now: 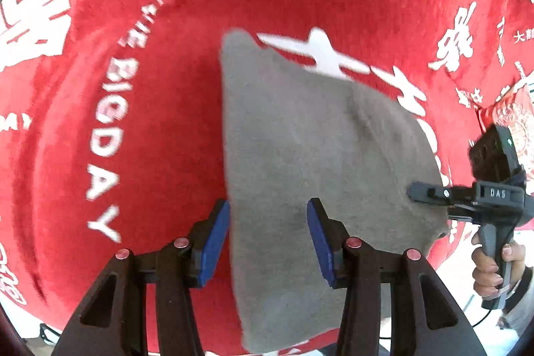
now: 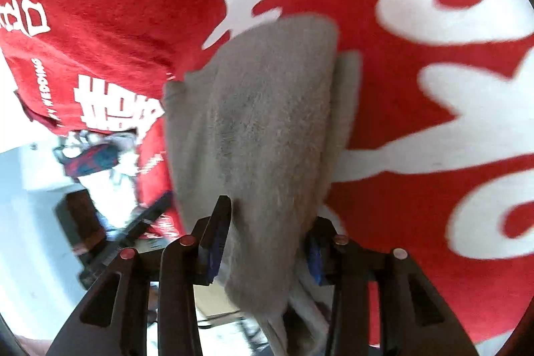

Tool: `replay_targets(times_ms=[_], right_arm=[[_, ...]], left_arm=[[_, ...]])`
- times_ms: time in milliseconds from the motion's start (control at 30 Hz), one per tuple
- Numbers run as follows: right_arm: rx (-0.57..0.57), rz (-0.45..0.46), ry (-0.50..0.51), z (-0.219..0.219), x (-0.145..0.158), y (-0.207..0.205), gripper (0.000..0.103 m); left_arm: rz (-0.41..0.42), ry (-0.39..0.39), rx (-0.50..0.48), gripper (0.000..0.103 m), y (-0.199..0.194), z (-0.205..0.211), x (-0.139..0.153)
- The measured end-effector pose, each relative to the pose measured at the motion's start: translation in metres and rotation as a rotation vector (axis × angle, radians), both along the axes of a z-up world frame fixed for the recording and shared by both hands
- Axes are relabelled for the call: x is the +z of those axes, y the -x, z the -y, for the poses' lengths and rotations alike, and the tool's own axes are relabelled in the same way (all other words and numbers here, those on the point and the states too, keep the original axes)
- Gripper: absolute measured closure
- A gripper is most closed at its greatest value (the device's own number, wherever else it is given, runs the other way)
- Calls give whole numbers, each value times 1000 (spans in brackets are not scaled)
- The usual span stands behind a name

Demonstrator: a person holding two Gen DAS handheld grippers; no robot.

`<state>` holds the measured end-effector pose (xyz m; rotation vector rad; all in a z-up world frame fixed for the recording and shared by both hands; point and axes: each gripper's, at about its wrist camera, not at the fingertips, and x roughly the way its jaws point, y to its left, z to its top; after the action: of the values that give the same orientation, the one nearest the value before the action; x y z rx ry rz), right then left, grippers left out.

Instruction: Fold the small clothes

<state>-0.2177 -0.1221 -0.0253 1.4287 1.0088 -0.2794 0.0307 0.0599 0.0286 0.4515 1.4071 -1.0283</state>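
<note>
A grey fleecy garment (image 1: 300,162) lies on a bench covered with a red cloth (image 1: 167,122) printed with white lettering. In the left wrist view the garment is a tapering wedge: its narrow tip points up and slightly left toward the far side of the cloth, and its long axis runs from that tip down to the broad end near the camera. The left tongs (image 1: 268,239) stand parted, with the garment's left edge between the blue pads (image 1: 213,242); the left pad is right at that edge, the right pad sits over the fabric, and whether either presses on it I cannot tell. Only this view shows the right tongs (image 1: 414,191) from the side, at the garment's right edge, gripped by a hand (image 1: 494,269). The right wrist view shows what the other does not: the garment (image 2: 267,129) folded into layers, a paler second layer peeking out along its right side, its length running away from the camera. The right tongs (image 2: 267,242) have the bunched near end between their pads, the fabric filling the gap. Beyond the cloth's left edge this view shows blurred objects on a pale floor.
</note>
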Motion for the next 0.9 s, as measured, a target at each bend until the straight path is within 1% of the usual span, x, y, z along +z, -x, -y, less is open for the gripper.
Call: replay_targets(times_ms=[33, 67, 133, 233, 267, 300, 333, 367, 467, 567, 633, 667, 700, 733, 800, 833, 900], right_arm=[[9, -19, 30, 1, 7, 0, 62], [27, -41, 70, 1, 13, 1, 79], [82, -74, 137, 1, 20, -5, 80], [198, -176, 287, -6, 21, -20, 80], [228, -209, 335, -9, 17, -22, 80], [238, -229, 353, -9, 10, -19, 80], [233, -236, 359, -8, 1, -4, 79], [197, -231, 355, -8, -3, 3, 78], [111, -236, 331, -9, 0, 22, 78], [75, -283, 337, -12, 9, 37, 77], [55, -317, 349, -16, 22, 45, 77], [45, -312, 345, -18, 27, 47, 77], [31, -289, 336, -21, 34, 50, 71], [25, -272, 330, -27, 38, 44, 71], [32, -228, 304, -40, 45, 43, 67], [42, -222, 296, -46, 47, 40, 66], [83, -225, 270, -59, 43, 35, 65]], left_arm=[[16, 3, 10, 54, -3, -2, 3], [24, 3, 18, 54, -6, -2, 5], [45, -20, 28, 54, -6, 1, -1], [114, -96, 10, 54, 3, 13, -20], [125, -104, 6, 51, 7, 15, -26], [131, -104, 9, 48, 9, 12, -28], [139, -106, 17, 42, 9, 11, -29], [151, -112, 28, 36, 9, 10, -29], [159, -127, 40, 36, 9, 6, -28], [194, -142, 30, 36, 13, 1, -24], [208, -151, 25, 36, 16, -1, -22], [209, -153, 24, 36, 18, -3, -21], [208, -154, 22, 36, 20, -6, -18], [208, -158, 17, 35, 22, -7, -17], [217, -182, 11, 17, 27, -10, -16], [226, -184, 18, 5, 28, -12, -15], [240, -173, 30, 4, 32, -17, -11]])
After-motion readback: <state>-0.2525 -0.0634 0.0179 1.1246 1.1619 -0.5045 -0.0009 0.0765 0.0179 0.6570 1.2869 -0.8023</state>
